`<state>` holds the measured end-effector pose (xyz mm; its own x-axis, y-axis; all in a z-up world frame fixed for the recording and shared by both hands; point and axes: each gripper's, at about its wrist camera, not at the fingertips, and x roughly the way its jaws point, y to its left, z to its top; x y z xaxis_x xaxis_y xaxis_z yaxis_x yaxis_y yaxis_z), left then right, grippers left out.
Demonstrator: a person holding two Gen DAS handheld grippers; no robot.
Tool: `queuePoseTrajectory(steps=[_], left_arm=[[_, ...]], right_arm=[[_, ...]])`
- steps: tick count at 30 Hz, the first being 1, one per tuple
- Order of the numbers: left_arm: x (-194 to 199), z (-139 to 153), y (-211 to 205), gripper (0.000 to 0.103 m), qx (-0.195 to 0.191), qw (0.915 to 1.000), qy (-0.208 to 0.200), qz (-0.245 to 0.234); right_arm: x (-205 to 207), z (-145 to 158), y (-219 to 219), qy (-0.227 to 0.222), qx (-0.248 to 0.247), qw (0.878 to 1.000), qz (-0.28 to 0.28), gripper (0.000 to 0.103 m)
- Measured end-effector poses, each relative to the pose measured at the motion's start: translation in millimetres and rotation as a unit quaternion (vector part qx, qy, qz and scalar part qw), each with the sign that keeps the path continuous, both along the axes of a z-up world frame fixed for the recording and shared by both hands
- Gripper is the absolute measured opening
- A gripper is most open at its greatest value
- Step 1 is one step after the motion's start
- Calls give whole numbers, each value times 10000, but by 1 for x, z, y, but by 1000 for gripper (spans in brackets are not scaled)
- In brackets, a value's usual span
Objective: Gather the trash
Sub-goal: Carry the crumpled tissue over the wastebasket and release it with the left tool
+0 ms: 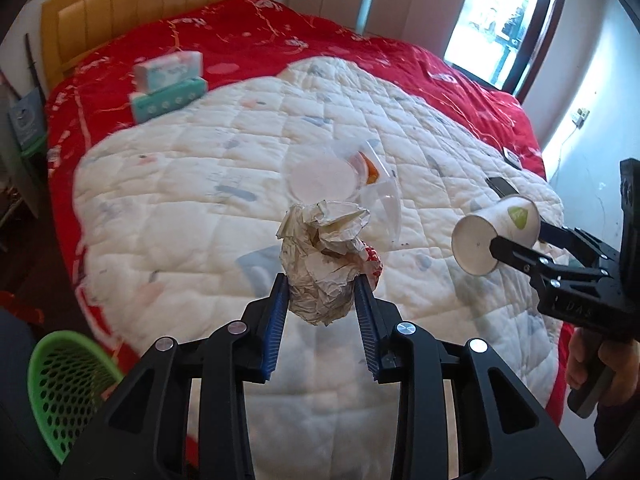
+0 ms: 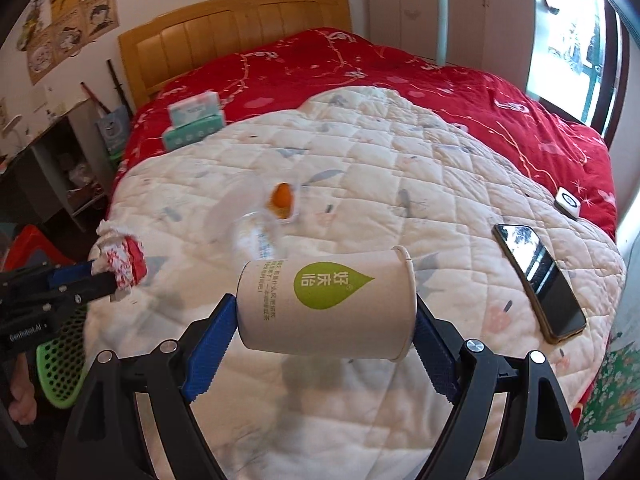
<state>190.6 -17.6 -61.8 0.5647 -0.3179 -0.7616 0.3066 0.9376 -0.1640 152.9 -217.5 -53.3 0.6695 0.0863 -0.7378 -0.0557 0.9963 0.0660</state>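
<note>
Above the bed [image 1: 256, 52], my left gripper [image 1: 320, 292] pinches a crumpled paper wad [image 1: 324, 264], and my right gripper [image 2: 326, 308] squeezes a paper cup [image 2: 328, 300] — I should carry both gently to the green basket [image 1: 68, 380] beside the bed.

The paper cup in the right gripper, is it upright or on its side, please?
On its side: the paper cup lies crosswise in the right gripper, base left, rim right.
</note>
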Motion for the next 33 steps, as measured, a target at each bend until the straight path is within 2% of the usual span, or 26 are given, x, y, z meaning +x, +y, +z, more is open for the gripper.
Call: queuePoseTrajectory(steps=[10, 16, 24, 33], left_arm=[[-32, 18, 38, 33, 87, 9989, -182, 428], [-38, 15, 50, 33, -115, 9979, -134, 617], [-37, 9, 51, 33, 20, 9976, -133, 673], [-47, 9, 75, 33, 218, 9938, -284, 1052]], right_arm=[[-17, 9, 27, -32, 68, 9996, 274, 81], [-21, 15, 32, -90, 16, 9993, 357, 81], [-24, 16, 28, -83, 114, 9996, 240, 81], [-22, 8, 32, 71, 104, 9997, 216, 81]])
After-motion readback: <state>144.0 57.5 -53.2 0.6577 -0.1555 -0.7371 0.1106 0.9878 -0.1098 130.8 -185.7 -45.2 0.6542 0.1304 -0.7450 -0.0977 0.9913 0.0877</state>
